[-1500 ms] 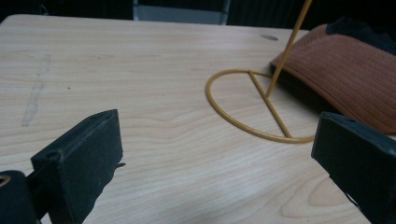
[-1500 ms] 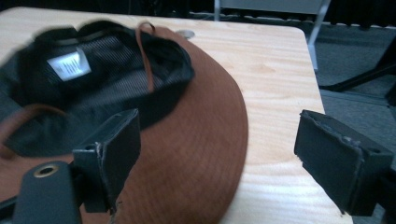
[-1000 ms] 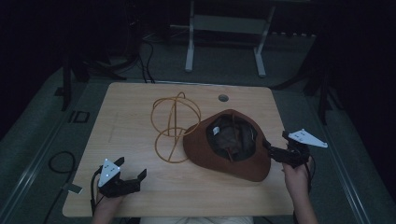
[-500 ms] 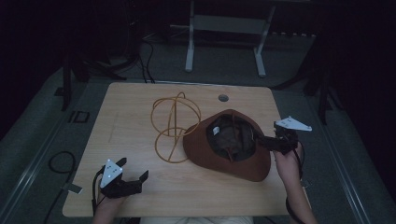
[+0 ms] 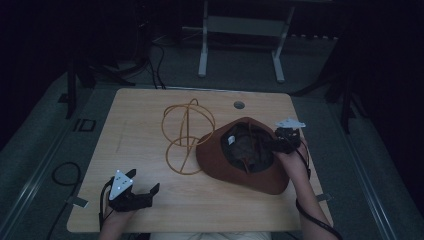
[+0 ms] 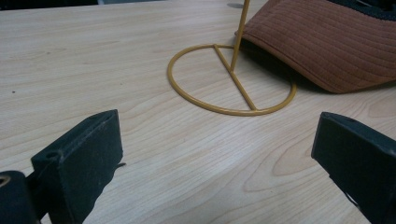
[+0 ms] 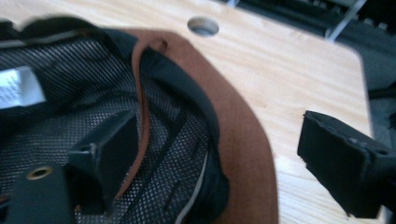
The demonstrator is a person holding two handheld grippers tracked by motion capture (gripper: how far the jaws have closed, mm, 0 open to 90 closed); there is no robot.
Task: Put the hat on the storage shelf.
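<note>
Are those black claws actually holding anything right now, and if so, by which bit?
Nothing is gripped. The right gripper is open, straddling the brown hat brim, one jaw inside the crown. The left gripper is open over the bare table.

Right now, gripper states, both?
Left gripper: open, holding nothing, low over the table.
Right gripper: open, straddling the brim of the hat, not clamped.

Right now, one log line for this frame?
right gripper: open, jaws astride brim of hat | left gripper: open, idle near table edge | wire stand: upright beside hat
</note>
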